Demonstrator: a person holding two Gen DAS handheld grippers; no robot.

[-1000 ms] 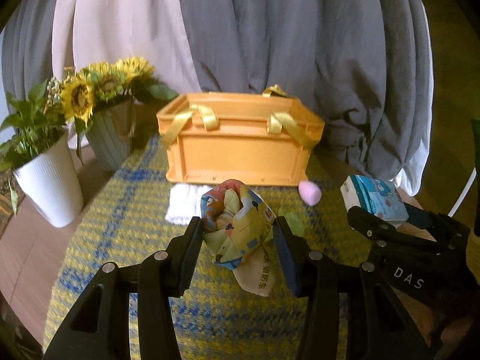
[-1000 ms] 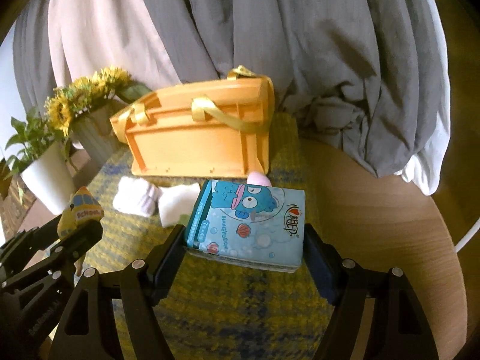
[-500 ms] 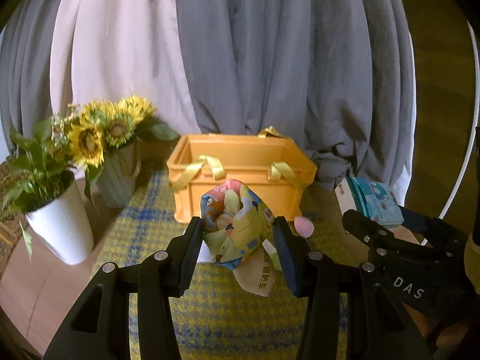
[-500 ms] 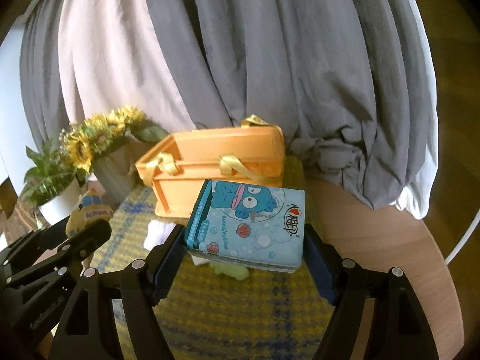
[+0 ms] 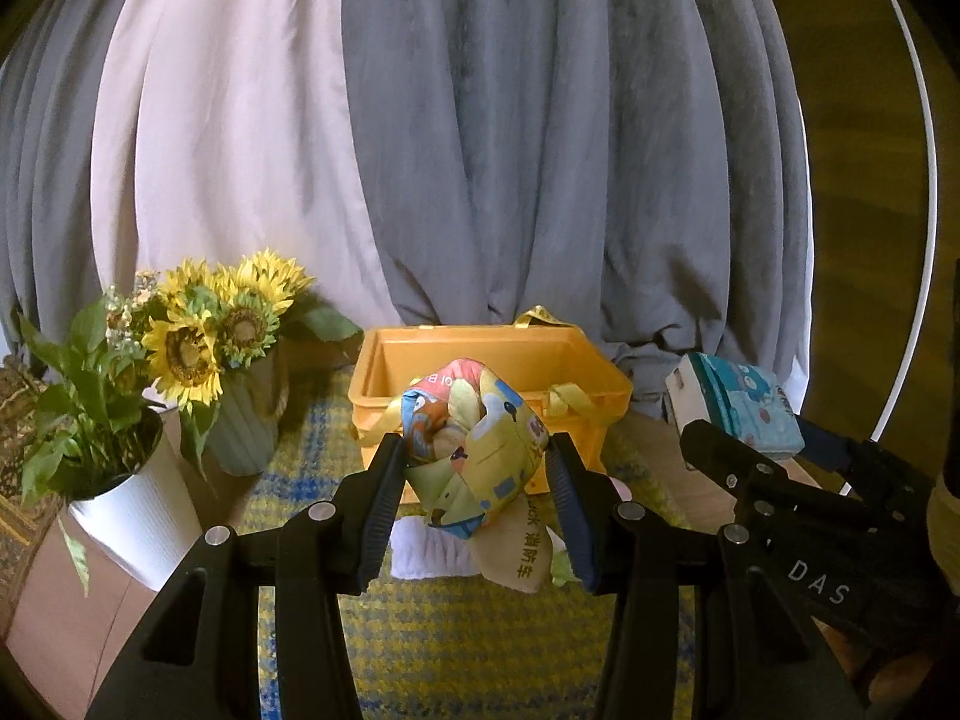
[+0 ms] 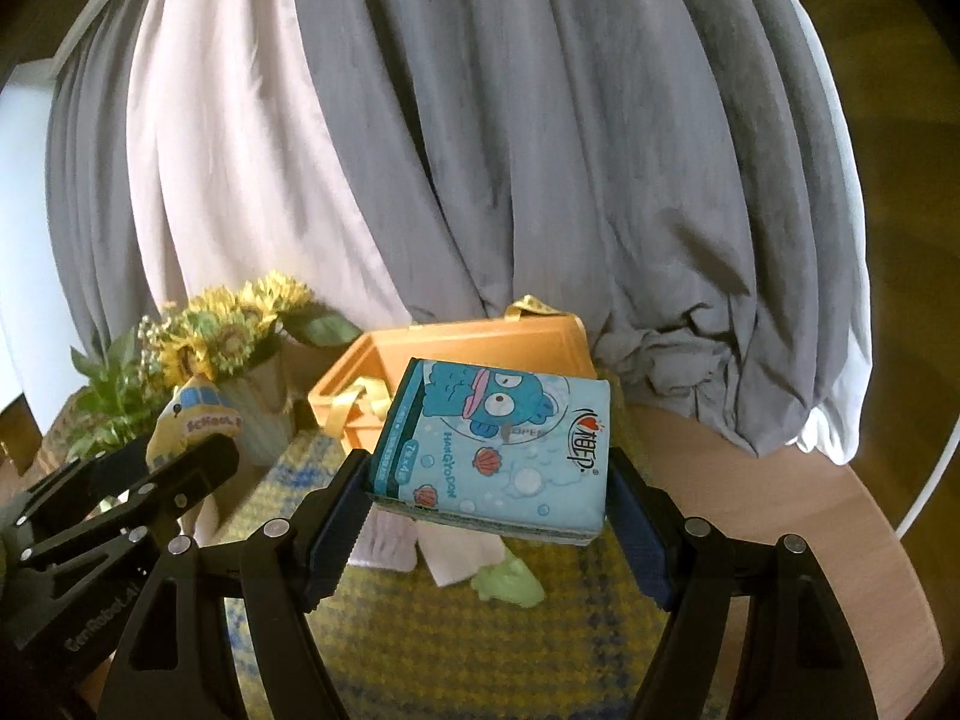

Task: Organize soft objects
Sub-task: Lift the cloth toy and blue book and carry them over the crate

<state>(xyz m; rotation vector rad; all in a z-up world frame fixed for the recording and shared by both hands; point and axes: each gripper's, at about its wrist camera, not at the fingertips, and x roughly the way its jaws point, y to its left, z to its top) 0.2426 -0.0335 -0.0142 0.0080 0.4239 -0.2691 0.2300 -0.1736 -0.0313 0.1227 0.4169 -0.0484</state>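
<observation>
Two grippers loaded, both in air before orange crate (image 5: pixel 492 384). Left gripper (image 5: pixel 474 480) clamps printed cloth toy (image 5: pixel 474 450); right gripper (image 6: pixel 489 507) clamps blue tissue pack (image 6: pixel 498 456). Step, as judged: carry phase. Next: bring each over crate opening, then release inside.

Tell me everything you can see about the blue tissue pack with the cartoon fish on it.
The blue tissue pack is a soft, flat plastic-wrapped packet, light blue with a darker teal edge, printed with a blue cartoon fish, shells, bubbles and a red heart logo. It is tilted, lifted clear of the yellow mat, and clamped at both ends by the right hand-held gripper. Nothing else touches it.
</observation>
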